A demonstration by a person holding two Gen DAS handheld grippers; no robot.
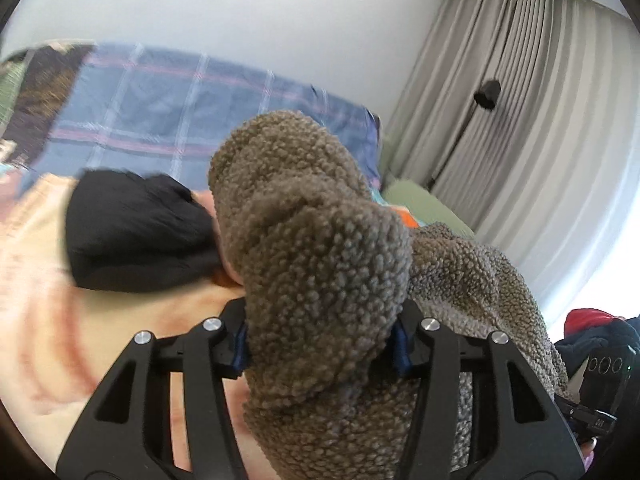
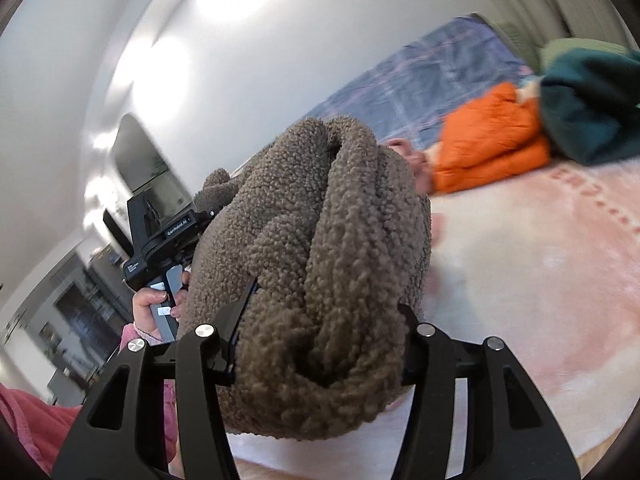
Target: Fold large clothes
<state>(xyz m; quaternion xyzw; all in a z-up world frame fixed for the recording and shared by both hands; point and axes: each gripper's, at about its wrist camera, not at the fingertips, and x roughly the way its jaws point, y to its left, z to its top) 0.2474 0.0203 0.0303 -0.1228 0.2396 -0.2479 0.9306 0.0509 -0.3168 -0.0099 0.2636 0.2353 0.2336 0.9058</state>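
Note:
A brown fleece garment fills the middle of both views. My left gripper is shut on a thick bunch of it, which bulges up between the fingers. My right gripper is shut on another bunch of the same fleece. The fleece hangs between the two grippers above the bed. In the right wrist view the left gripper's body and the hand holding it show just behind the fleece at left. The fingertips of both grippers are hidden by the cloth.
The bed has a pale pink and cream blanket. A folded black garment lies on it in the left view. A folded orange garment and a dark green one lie by a blue plaid pillow. Curtains hang at right.

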